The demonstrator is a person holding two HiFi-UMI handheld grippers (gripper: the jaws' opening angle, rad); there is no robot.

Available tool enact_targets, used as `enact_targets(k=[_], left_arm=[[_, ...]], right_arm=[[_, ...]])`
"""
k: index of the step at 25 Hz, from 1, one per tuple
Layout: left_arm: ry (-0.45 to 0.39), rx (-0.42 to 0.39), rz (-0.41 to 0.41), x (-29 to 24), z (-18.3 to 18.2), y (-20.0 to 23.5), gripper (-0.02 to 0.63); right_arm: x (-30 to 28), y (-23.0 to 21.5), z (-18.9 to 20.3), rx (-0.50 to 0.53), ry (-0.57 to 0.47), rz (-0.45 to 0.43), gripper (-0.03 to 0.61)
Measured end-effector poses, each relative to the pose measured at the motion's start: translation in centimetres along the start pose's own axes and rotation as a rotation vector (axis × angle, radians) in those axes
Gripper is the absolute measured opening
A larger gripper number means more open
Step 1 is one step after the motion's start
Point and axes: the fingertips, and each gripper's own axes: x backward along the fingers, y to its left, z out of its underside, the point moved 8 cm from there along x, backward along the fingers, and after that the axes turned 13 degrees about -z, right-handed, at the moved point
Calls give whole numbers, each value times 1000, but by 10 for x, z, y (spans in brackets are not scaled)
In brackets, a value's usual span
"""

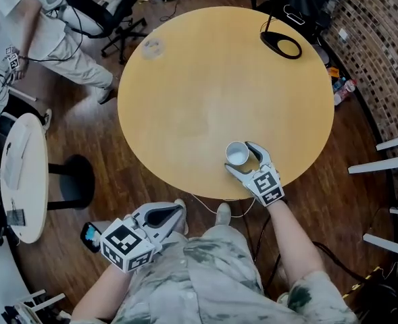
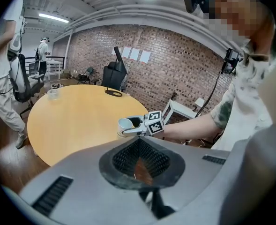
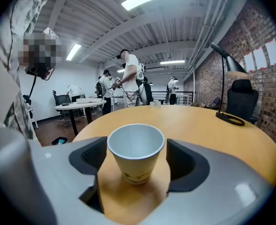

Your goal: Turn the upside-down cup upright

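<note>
The paper cup [image 1: 237, 153] stands upright, mouth up, as the task wants, on the round wooden table [image 1: 212, 79] near the edge closest to the person. The right gripper [image 1: 240, 159] rests on the tabletop with its jaws spread to either side of the cup, with a gap on each side, so it grips nothing. Any pull-back probably needs to be straight with the jaws kept wide, since so light a cup would tip easily. The left gripper [image 1: 175, 213] hangs off the table by the person's body, jaws pressed together and empty.
</note>
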Motion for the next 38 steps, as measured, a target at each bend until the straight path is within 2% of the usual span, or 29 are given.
enact_targets(k=[6,11,16,18,22,26,29,34,38], left_arm=[[-41,-19,11,28,15,-2,6],[-97,-45,34,69,39,-4,6],[-145,-63,77,134,90,-9,6],[-161,-70,107,158,116,-10,6],[-145,-44,154,205,177,-15,6],[-122,-28,204,238,213,-28,6],[-125,-31,217,263,237,-45,6],[-122,-39,209,288,257,-87,6],[-141,-93,202,291,264,-144,6]], right_arm=[[14,18,-7,13,18,71,409],[48,69,-22,-23,28,198,408],[66,180,-48,-19,23,239,408],[74,234,-54,-48,0,253,408],[84,352,-59,-132,-29,231,408],[102,447,-66,-180,1,170,408],[119,501,-67,-181,19,136,408],[168,561,-74,-142,-28,140,408],[228,605,-50,-121,-57,159,407]])
